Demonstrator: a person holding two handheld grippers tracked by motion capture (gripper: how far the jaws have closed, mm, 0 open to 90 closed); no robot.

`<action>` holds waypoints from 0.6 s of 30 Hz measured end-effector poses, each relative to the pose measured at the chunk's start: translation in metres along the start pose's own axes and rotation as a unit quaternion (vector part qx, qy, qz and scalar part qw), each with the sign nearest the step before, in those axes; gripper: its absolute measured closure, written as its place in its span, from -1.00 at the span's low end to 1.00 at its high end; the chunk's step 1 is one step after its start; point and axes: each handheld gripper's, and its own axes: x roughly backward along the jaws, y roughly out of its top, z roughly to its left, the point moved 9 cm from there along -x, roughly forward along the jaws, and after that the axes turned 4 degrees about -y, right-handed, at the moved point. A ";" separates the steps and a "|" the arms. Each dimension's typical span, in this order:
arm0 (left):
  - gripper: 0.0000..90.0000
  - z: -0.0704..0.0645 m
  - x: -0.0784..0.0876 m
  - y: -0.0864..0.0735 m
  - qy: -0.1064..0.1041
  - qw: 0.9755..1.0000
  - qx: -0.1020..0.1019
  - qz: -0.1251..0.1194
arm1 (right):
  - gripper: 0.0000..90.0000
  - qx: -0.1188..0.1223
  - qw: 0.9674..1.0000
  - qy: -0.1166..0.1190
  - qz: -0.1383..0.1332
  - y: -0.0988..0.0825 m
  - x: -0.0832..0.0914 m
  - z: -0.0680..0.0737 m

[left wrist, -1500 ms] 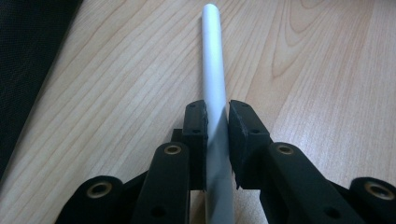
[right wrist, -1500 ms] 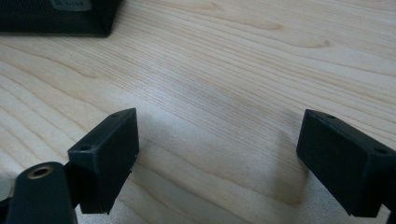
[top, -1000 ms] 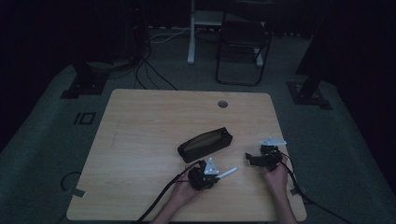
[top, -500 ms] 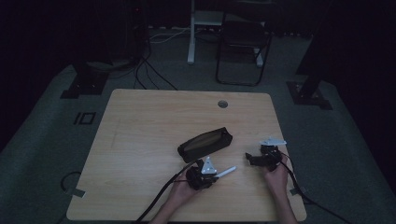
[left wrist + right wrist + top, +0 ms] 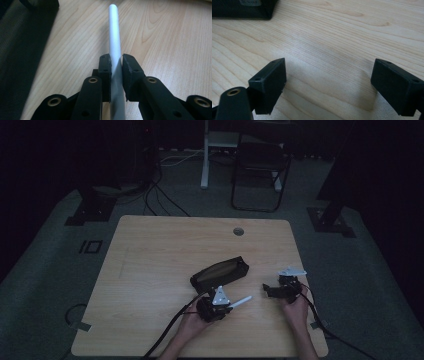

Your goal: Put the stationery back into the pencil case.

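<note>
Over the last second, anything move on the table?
Nothing visibly changed. The left hand-held gripper stays shut on the white stick near the black mesh case; the right hand-held gripper stays open over the bare wooden table.

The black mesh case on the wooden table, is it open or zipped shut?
Open: the black mesh case lies on its side, its mouth gaping toward the camera, tan inside visible.
</note>
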 end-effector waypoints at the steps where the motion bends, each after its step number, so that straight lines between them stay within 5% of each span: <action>1: 0.75 0.000 0.001 0.001 0.000 1.000 0.000 -0.002 | -0.71 0.000 1.000 0.000 0.000 0.000 0.000 0.000; 18: 0.75 0.002 0.023 0.015 0.012 1.000 -0.019 -0.022 | -0.71 0.000 1.000 0.000 0.000 0.000 0.000 0.000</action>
